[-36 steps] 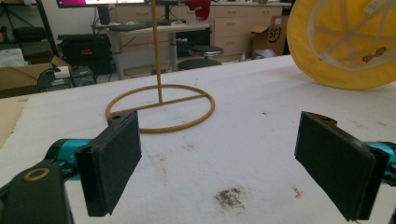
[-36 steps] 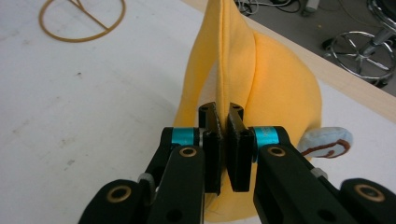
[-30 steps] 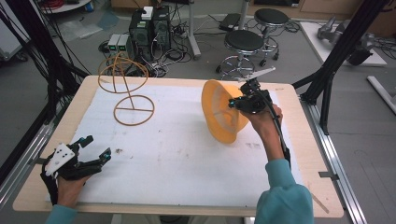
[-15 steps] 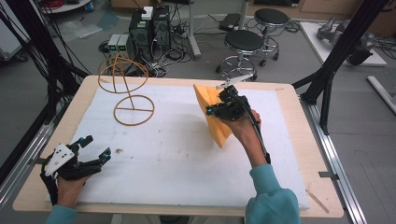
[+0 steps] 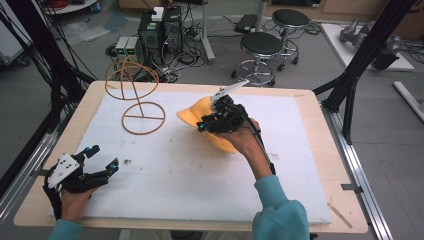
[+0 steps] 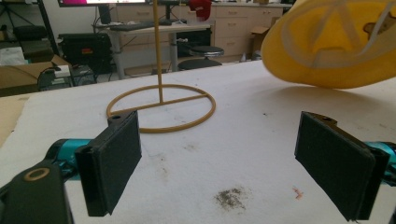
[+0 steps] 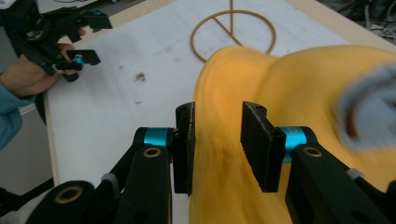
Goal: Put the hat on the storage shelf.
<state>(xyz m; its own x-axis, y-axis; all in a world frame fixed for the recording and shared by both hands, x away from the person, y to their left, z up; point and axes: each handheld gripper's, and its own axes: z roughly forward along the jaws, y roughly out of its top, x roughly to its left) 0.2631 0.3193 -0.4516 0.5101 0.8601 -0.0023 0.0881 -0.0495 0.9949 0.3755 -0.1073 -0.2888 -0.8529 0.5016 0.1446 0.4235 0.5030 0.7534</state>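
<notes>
At the centre of the high view my right gripper (image 5: 202,125) covers much of the yellow hat (image 5: 200,112); in the right gripper view its jaws have just been opening, the blurred brim between them, the left pad touching and the right one off. My left gripper (image 5: 102,160), lower left, is wide open and empty. The wire stand (image 5: 142,116) sits upper left, its top cut off in the left gripper view.

hat (image 5: 212,112): matt yellow, perhaps cloth | stand (image 5: 138,100): smooth wire | table (image 5: 305,107): wood
</notes>
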